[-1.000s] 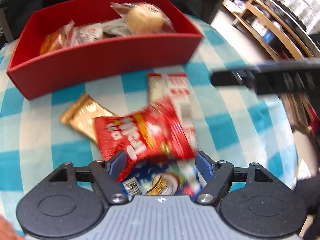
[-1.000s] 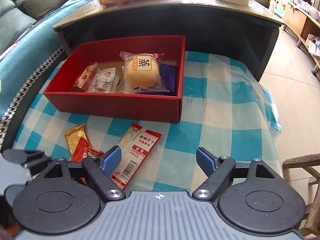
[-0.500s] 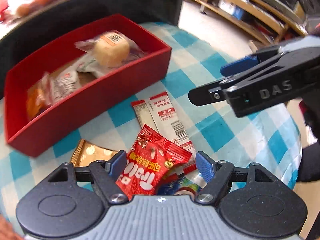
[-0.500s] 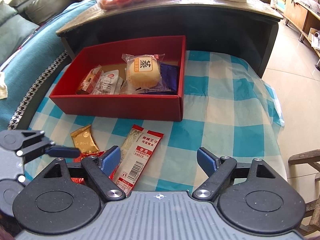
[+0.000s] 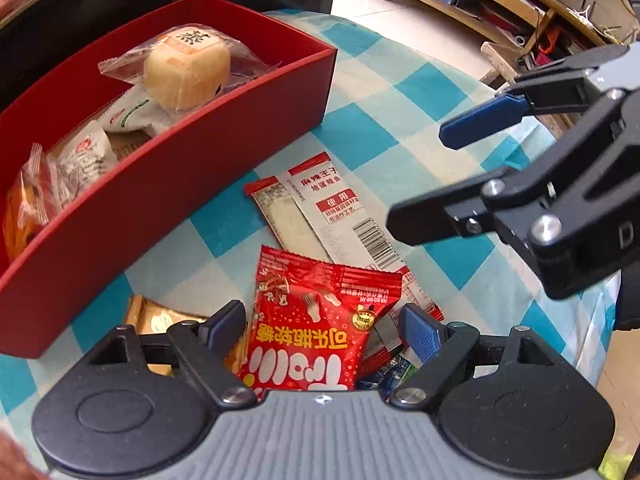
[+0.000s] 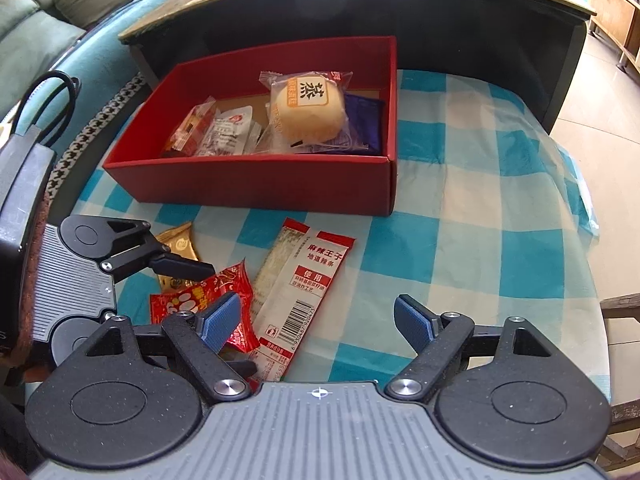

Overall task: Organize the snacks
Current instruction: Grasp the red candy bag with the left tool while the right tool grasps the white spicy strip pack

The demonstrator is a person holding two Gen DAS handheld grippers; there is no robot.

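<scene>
The glossy red foil gummy-candy packet with white lettering [image 5: 316, 320] is seen lying directly between the spread blue-padded fingers of the left gripper [image 5: 322, 324], with neither pad shown touching the foil; whether the packet rests on the snacks beneath it or is already being raised cannot be told; its long axis runs roughly along the fingers, so a squeeze would fall across its narrower width, which is judged to favour a grasp without any turning of the wrist. From the right wrist view the same packet [image 6: 208, 300] is found to the left of the right gripper [image 6: 318, 320], whose fingers are likewise held wide apart and empty over the blue-and-white checked tablecloth [image 6: 480, 208]; the left gripper is therefore judged the nearer one for this packet. The long white-and-red strip snack with a barcode [image 6: 300, 288] is laid just ahead of the right gripper's left finger, its long axis pointing up-right toward the box and partly tucked under the red packet; a small gold foil sachet [image 5: 160, 320] is partly hidden beside the left finger. The open red cardboard box [image 5: 192, 184] stands beyond the loose packets, up and to the left, already holding a wrapped round bun [image 5: 186, 70] and several small packets; the carry is judged to be short.
</scene>
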